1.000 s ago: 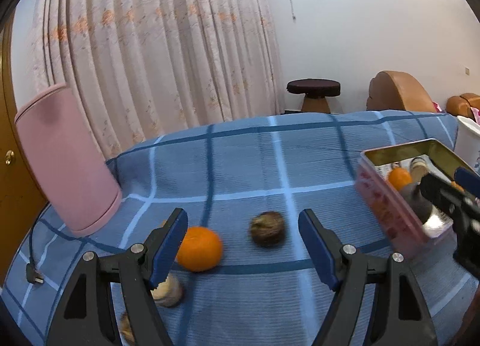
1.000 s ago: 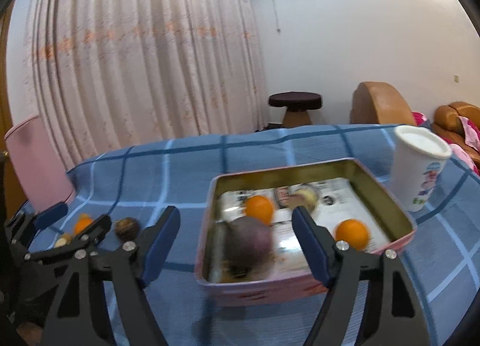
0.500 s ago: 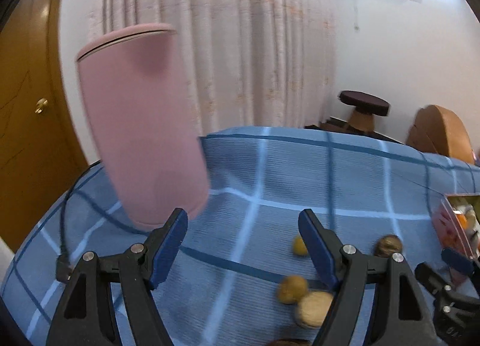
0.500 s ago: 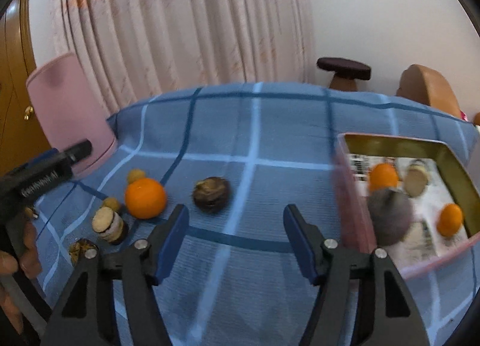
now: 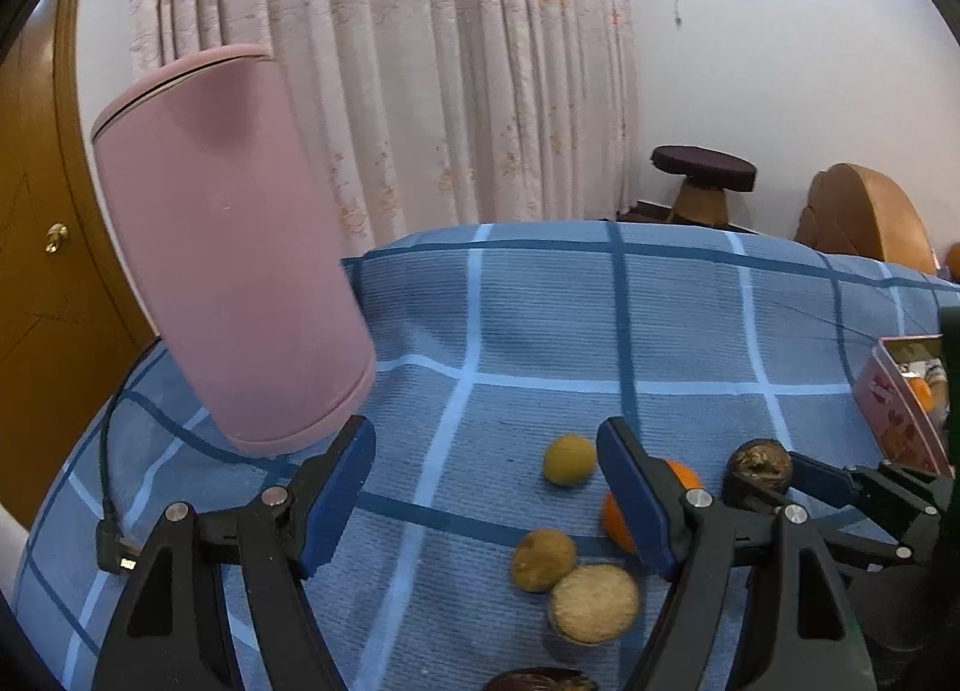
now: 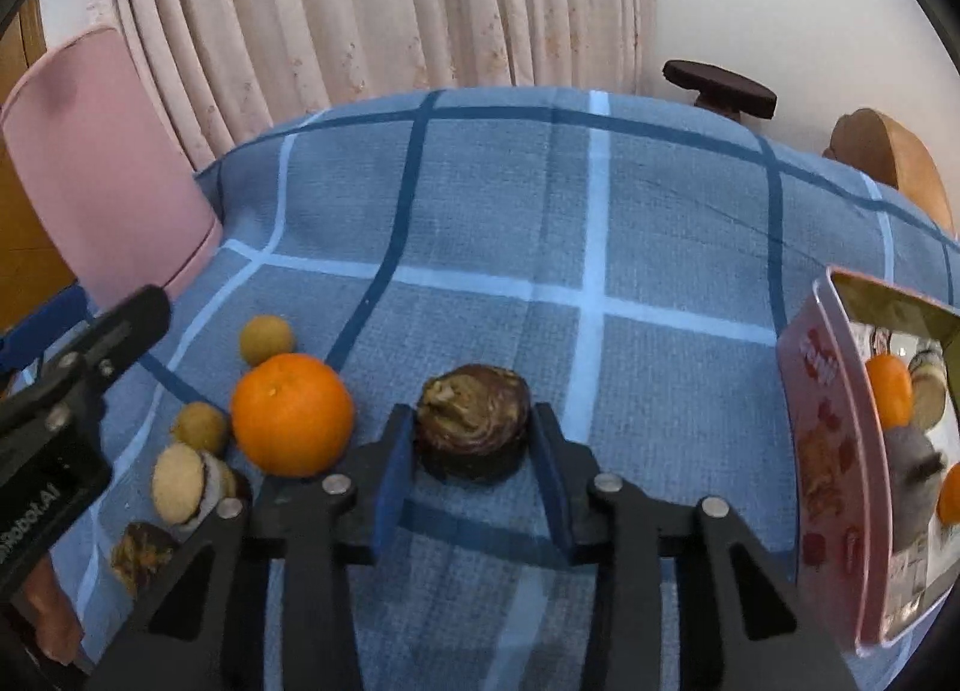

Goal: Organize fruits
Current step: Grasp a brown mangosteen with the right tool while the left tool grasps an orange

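Now, line by line:

Dark fruit: a wrinkled brown fruit [image 6: 473, 421] sits on the blue checked cloth [image 6: 600, 211] of the desk, squarely between the fingers of the right gripper [image 6: 474, 472].
Right gripper: its jaws have just been closing around that fruit; the blue pads sit just at its sides, and whether they press it yet I cannot tell. The fruit rests on the cloth, not lifted.
Why so: it is likely the next piece bound for the tin, so the gripper comes down low over it.
Orange: an orange [image 6: 292, 414] lies just left of the dark fruit, apart from it.
Small fruits: two tan round ones [image 6: 267, 338] [image 6: 200, 427] sit by the orange, with a pale cut-faced piece [image 6: 180, 484] and a dark scrap [image 6: 141, 556] nearer the camera.
Left gripper: the left gripper [image 5: 480, 487] hovers with fingers spread wide and nothing between them, seemingly waiting its turn.
Tin: a pink tin [image 6: 822, 451] stands well to the right, already holding oranges and other pieces.
Pink tub: a tall pink tub [image 5: 234, 283] stands at the desk's far left corner.
Writing: white lettering on the left gripper's body is too partial to read; the tin's side print is blurred.
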`<state>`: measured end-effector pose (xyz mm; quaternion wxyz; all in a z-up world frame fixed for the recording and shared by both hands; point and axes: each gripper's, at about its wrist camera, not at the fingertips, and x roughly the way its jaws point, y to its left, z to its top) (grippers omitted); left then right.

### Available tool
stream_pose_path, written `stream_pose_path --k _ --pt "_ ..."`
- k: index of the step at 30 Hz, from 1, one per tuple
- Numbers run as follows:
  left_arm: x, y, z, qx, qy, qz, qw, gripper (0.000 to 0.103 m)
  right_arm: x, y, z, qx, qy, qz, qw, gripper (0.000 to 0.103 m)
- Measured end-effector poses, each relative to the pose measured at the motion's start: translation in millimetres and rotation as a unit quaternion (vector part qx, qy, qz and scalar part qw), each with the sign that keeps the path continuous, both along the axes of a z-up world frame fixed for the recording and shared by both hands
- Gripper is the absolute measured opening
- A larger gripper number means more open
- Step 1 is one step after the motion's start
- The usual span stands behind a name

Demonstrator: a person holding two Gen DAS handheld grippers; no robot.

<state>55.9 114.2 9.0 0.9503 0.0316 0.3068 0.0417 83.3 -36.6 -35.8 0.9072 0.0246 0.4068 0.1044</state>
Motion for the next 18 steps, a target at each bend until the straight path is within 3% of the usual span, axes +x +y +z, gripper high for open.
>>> stream_pose_path --k 5,11,18 --pt "-2 -13 0 0.010 -0.001 -0.028 0.9996 0.078 -33 -18 20 -0.025 -0.080 -0.028 0.996 0.042" --pt "-1 -31 -6 -0.001 0.016 -0.057 0.9983 0.078 -51 -40 23 -0.017 -0.088 -0.043 0.995 0.042" --pt "6 -62 -20 0.021 0.046 -0.088 0.9948 0.077 -64 -54 26 -0.014 -0.096 -0.044 0.994 0.042"
